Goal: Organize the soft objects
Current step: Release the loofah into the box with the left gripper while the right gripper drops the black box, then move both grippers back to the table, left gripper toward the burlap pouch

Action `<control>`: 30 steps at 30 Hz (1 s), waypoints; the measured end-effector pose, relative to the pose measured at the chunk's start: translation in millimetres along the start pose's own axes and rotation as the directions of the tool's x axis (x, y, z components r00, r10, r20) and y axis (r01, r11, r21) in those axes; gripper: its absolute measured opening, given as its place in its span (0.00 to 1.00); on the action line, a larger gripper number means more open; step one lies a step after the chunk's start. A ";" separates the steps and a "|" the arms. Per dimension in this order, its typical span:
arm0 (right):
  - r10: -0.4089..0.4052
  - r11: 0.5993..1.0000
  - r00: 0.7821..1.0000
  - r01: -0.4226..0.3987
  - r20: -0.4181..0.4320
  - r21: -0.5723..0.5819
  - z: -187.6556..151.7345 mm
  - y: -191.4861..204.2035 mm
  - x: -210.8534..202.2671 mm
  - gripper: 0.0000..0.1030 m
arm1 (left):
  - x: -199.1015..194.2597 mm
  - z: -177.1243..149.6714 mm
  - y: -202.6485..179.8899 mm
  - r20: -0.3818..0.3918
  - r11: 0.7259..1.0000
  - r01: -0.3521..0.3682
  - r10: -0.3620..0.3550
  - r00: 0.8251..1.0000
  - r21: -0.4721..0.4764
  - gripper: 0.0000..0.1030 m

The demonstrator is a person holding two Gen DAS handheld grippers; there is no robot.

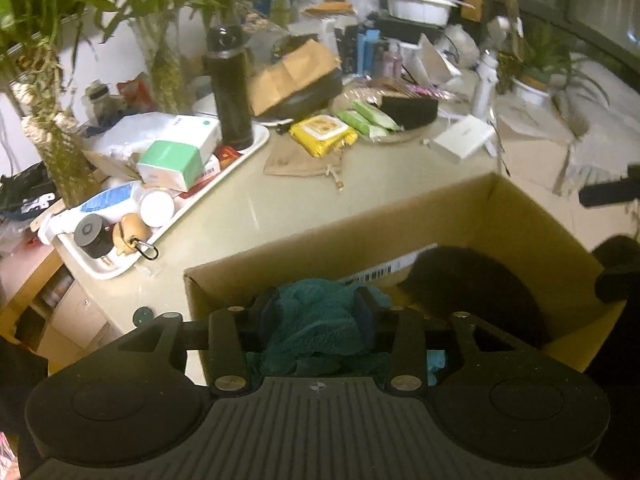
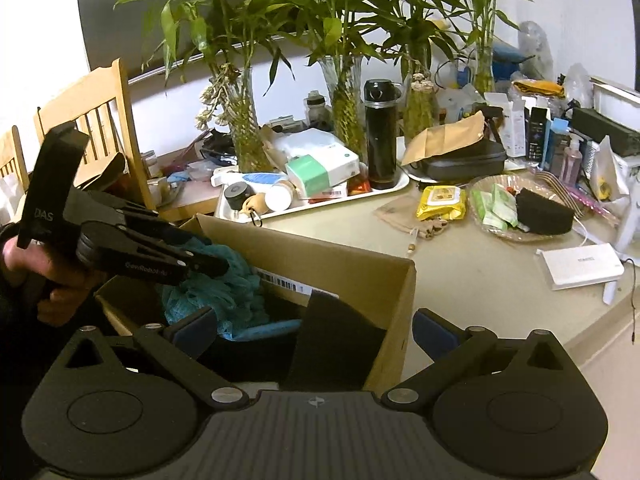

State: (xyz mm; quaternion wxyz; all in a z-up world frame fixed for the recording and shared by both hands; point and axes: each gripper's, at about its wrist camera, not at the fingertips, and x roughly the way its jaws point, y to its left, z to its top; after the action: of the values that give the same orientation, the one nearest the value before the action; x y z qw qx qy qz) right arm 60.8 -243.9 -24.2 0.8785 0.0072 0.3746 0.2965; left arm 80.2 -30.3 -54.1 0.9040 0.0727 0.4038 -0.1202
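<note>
My left gripper (image 1: 316, 312) is shut on a teal knitted cloth (image 1: 316, 332) and holds it over the near left end of an open cardboard box (image 1: 420, 216). The right wrist view shows that gripper (image 2: 216, 264) from the side with the teal cloth (image 2: 236, 284) hanging into the box (image 2: 360, 264). A black sponge (image 1: 472, 284) lies inside the box and also shows in the right wrist view (image 2: 336, 340). My right gripper (image 2: 312, 332) is open and empty, straddling the box's near right corner. Another black sponge (image 2: 540, 210) lies in a shallow dish.
A white tray (image 2: 400, 184) holds boxes, bottles and a black flask (image 2: 380, 136). A yellow wipes pack (image 2: 440, 200), a burlap pouch (image 2: 396, 212) and a white box (image 2: 580, 266) lie on the table. Vases of bamboo (image 2: 344, 112) stand behind. A wooden chair (image 2: 100, 120) stands at left.
</note>
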 end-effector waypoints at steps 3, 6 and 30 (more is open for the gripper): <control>-0.008 1.000 1.000 0.008 0.003 -0.010 1.8 0.6 -4.4 1.00 | -10.3 0.9 1.0 0.022 1.000 -0.006 0.006 1.000 -0.026 0.46; -0.023 1.000 1.000 0.024 0.013 -0.016 0.5 0.7 -9.2 1.00 | -23.5 -0.3 2.0 0.059 0.999 0.006 -0.003 0.998 -0.041 0.53; -0.256 0.963 0.966 0.252 -0.036 -0.092 21.9 16.3 17.0 1.00 | -75.3 -9.2 40.3 0.226 0.997 0.029 -0.011 0.974 -0.074 0.64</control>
State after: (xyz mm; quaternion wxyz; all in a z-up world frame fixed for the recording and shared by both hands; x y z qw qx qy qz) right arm 76.1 -216.9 -15.7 0.8996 -0.0860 0.3799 0.1976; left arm 36.3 22.4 -2.5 0.9448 0.0199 0.3036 -0.1212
